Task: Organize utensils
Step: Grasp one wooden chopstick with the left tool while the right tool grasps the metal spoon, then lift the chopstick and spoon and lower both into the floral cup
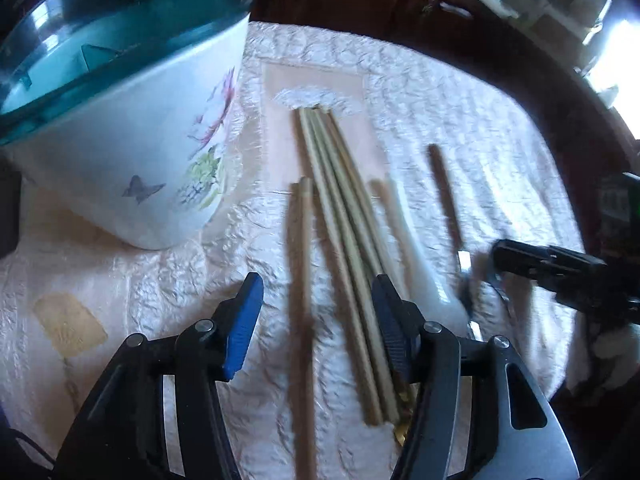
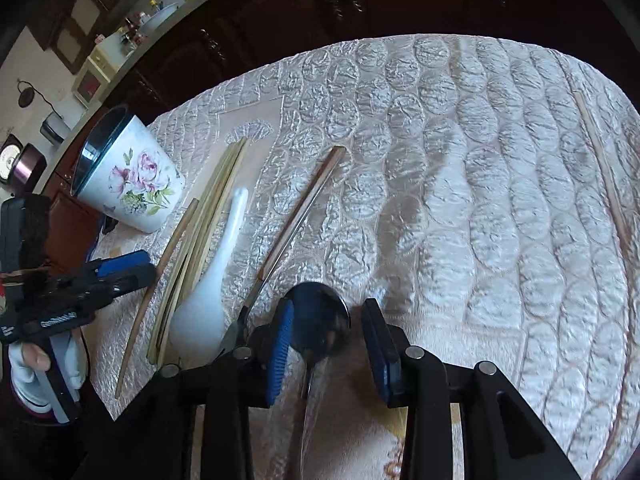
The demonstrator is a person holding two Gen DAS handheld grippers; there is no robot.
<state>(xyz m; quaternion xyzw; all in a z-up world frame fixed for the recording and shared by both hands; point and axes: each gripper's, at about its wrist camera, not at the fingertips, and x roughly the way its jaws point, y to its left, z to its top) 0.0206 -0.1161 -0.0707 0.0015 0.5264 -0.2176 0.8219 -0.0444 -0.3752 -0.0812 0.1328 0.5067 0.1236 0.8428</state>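
A white floral pot with a teal rim [image 1: 132, 152] stands at the left on the cloth; it also shows in the right wrist view [image 2: 132, 182]. A bundle of pale bamboo chopsticks [image 1: 344, 240] lies in front of my left gripper [image 1: 318, 320], which is open with a single brown chopstick [image 1: 300, 280] between its fingers. A white ceramic spoon [image 2: 208, 296] and a wooden-handled utensil [image 2: 304, 204] lie beside the bundle. My right gripper [image 2: 328, 344] is open around a metal spoon [image 2: 320, 316] lying on the cloth.
A quilted pale tablecloth [image 2: 460, 200] covers the table. One lone chopstick [image 2: 600, 160] lies far right. Dark wooden cabinets [image 2: 360, 8] stand behind the table. The right gripper shows at the right edge of the left wrist view [image 1: 560, 272].
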